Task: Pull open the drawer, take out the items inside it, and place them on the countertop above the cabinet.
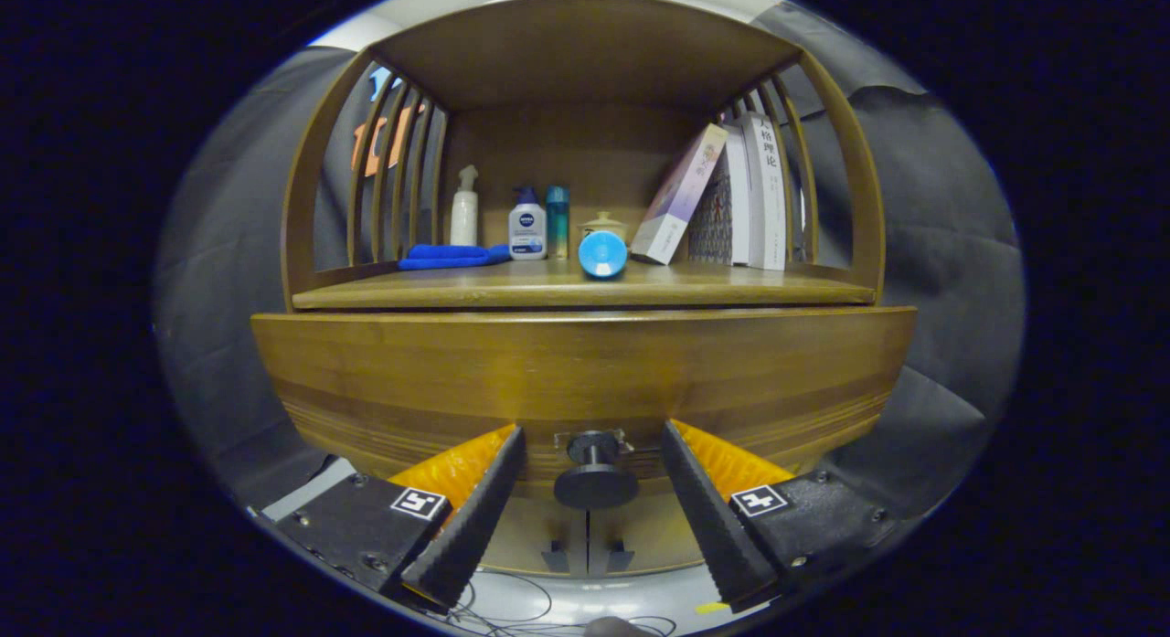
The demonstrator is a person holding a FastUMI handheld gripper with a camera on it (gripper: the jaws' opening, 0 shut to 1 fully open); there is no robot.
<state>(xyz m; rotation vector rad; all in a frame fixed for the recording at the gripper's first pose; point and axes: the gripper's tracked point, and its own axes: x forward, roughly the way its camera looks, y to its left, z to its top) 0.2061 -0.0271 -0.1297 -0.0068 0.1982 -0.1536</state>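
Note:
A wooden cabinet stands right in front of me. Its wide drawer front [585,372] fills the middle, and a round dark knob [595,477] sticks out from its lower centre. My gripper [592,454] is open, one finger on each side of the knob with a gap to both. Above the drawer runs the countertop [411,294], under a wooden shelf roof. A light blue round-ended item [602,253] lies on its side near the counter's front middle. The drawer's inside is hidden.
At the counter's back stand a white spray bottle [464,218], a white and blue pump bottle [527,226], a teal bottle [558,221] and a small lidded jar [603,224]. A folded blue cloth [448,256] lies left. Leaning books [722,198] fill the right. Cables [512,610] trail below.

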